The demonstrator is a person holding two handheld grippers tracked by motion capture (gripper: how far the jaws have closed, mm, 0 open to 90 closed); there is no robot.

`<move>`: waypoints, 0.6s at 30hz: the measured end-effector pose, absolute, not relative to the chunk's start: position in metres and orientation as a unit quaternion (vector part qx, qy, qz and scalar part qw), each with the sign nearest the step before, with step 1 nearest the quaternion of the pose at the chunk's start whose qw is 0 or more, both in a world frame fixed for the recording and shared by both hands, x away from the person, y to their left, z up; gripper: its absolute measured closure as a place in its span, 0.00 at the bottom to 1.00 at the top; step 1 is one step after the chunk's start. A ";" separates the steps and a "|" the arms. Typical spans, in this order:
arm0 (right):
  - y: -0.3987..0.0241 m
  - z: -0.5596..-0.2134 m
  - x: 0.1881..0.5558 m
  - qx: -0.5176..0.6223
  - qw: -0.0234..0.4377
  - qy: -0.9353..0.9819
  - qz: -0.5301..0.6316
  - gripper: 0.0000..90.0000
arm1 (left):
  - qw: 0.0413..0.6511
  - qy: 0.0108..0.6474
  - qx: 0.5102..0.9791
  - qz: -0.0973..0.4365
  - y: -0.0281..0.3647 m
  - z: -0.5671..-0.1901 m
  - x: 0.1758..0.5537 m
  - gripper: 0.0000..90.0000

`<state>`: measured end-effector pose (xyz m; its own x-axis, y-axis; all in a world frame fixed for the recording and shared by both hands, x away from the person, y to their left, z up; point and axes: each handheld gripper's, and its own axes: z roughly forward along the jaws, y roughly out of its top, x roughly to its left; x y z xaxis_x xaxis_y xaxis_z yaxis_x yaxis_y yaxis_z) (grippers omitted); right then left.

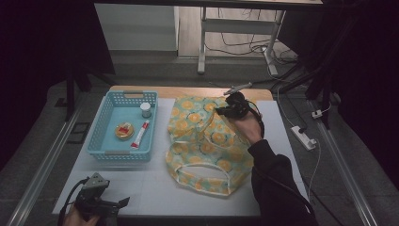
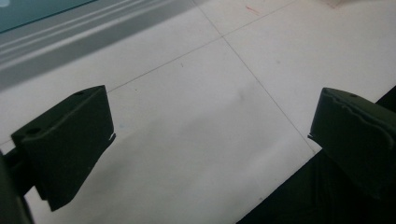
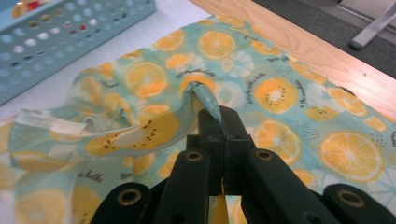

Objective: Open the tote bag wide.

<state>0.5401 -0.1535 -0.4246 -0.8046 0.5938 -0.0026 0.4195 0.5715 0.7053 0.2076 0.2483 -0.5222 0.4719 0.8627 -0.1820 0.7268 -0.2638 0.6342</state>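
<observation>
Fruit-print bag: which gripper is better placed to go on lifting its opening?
The right gripper, I'd judge. Its jaws are shut on a fold of the fruit-print bag. The left gripper sits open at the table's near edge, apart from the bag and holding nothing.

A lab-like recording space: a white-topped table (image 1: 155,188) amid dark curtains, floor cables and a power strip (image 1: 303,137).

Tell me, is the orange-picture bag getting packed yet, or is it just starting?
Just starting, it seems. The jar, tin and tube lie in the blue basket. The right gripper pinches a fold of the fruit-print bag. The left gripper waits open, holding nothing.
</observation>
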 end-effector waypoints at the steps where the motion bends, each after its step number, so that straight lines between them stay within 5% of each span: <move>1: -0.153 -0.427 0.543 0.291 0.122 0.878 0.359 1.00 | 0.338 0.504 0.789 0.099 0.248 -0.522 0.208 0.00; 18: -0.147 -0.495 0.561 0.309 0.109 0.892 0.313 1.00 | 0.336 0.503 0.790 0.098 0.248 -0.522 0.207 0.00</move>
<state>0.5614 -0.1471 -0.4948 -0.7854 0.6190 -0.0003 0.4831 0.6133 0.6249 0.2074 0.2477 -0.5223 0.4754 0.8605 -0.1832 0.7284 -0.2682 0.6305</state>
